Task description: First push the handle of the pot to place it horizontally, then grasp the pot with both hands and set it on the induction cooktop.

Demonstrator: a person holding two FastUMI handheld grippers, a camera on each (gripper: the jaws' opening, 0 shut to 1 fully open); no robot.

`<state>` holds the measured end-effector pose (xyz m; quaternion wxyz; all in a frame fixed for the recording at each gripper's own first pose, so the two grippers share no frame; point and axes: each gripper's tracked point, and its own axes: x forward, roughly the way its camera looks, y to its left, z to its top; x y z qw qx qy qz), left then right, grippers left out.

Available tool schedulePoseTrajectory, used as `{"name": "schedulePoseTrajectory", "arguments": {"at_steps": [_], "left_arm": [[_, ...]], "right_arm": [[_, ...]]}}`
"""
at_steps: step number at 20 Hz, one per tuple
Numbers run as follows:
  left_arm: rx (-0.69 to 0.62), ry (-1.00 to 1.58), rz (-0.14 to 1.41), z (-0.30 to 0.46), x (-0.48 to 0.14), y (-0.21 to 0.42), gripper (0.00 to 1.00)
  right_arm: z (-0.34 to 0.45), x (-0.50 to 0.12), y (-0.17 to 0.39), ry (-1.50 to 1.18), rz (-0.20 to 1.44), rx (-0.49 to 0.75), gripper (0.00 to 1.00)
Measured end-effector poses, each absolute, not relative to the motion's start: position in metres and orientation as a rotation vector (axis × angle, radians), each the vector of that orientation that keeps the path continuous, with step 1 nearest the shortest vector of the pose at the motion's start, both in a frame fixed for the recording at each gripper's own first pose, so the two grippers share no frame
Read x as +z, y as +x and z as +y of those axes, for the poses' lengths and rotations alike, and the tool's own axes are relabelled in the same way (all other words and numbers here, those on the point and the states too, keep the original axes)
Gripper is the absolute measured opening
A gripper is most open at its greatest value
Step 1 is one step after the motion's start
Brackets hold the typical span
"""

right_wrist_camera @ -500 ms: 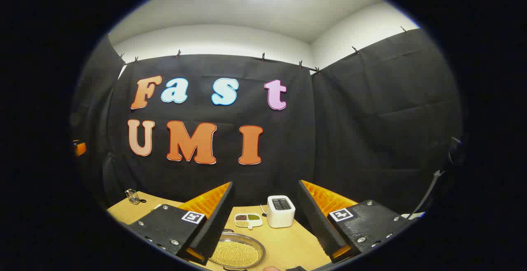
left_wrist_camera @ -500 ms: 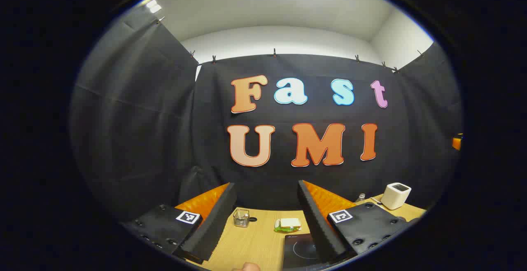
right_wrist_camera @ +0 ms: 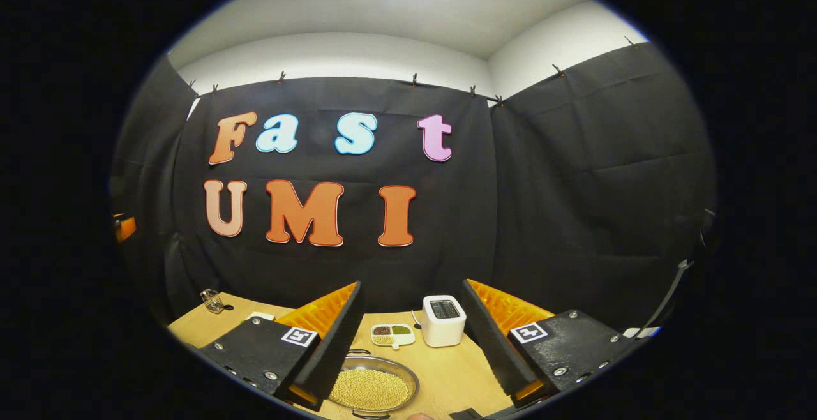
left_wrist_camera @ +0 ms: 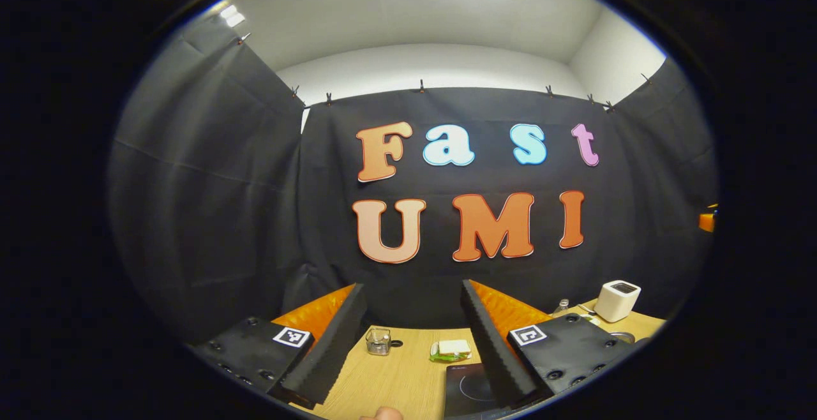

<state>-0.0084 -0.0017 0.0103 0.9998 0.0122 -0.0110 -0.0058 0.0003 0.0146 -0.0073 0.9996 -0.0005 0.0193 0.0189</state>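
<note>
A shallow steel pot (right_wrist_camera: 372, 389) filled with yellow beans rests on the wooden table (right_wrist_camera: 447, 369), low in the right gripper view. It lies just ahead of my right gripper (right_wrist_camera: 412, 287), near that gripper's left finger (right_wrist_camera: 332, 350), which covers part of its rim. The right gripper is open and empty. A small loop handle (right_wrist_camera: 359, 352) shows at the pot's far rim. The black induction cooktop (left_wrist_camera: 466, 389) lies at the bottom of the left gripper view, partly behind the right finger (left_wrist_camera: 494, 350) of my left gripper (left_wrist_camera: 412, 289). That gripper is also open and empty, above the table.
A white boxy appliance (right_wrist_camera: 442, 321) and a small tray of grains (right_wrist_camera: 392, 335) stand behind the pot. A small glass holder (left_wrist_camera: 378, 341) and a green-and-white item (left_wrist_camera: 451, 348) sit beyond the cooktop. A person's fingertip (left_wrist_camera: 383, 413) shows at the bottom edge.
Both views have shifted slightly. The table objects now sit a little higher and farther off, and more of the pot shows in the right gripper view. Both grippers stay open.
</note>
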Motion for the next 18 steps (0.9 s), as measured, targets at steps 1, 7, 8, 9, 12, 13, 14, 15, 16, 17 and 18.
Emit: {"name": "schedulePoseTrajectory", "arguments": {"at_steps": [1,7,8,9,12,13,14,15,16,17,18], "left_arm": [[-0.014,0.023,-0.022,-0.002,0.010,-0.010,0.96],[-0.019,0.014,-0.010,0.000,0.007,-0.011,0.99],[-0.020,0.012,-0.007,-0.001,0.006,-0.010,0.99],[-0.023,0.010,-0.006,0.000,0.005,-0.010,0.99],[-0.020,0.002,0.000,0.001,0.003,-0.007,0.99],[-0.019,0.001,0.002,0.002,0.001,-0.007,0.99],[-0.018,0.000,0.005,0.003,0.001,-0.007,0.99],[-0.019,0.000,0.009,0.002,0.000,-0.006,0.99],[-0.022,0.000,0.011,0.002,-0.001,-0.006,0.99],[-0.019,-0.002,0.012,0.003,-0.002,-0.005,0.99],[-0.017,-0.004,0.014,0.004,-0.003,-0.004,0.96]], "right_arm": [[0.017,-0.007,0.000,0.000,0.039,0.044,0.94],[0.025,-0.020,0.002,0.010,0.064,0.078,0.94],[0.028,-0.025,0.002,0.014,0.072,0.087,0.92],[0.031,-0.028,0.002,0.017,0.080,0.098,0.90],[0.035,-0.041,0.004,0.031,0.106,0.114,0.69],[0.036,-0.047,0.005,0.030,0.120,0.112,0.59],[0.037,-0.053,0.005,0.027,0.133,0.113,0.55],[0.040,-0.059,0.005,0.027,0.146,0.119,0.48],[0.044,-0.065,0.004,0.035,0.160,0.131,0.35],[0.050,-0.072,0.003,0.046,0.174,0.154,0.30],[0.057,-0.081,0.002,0.054,0.194,0.177,0.20]]}}
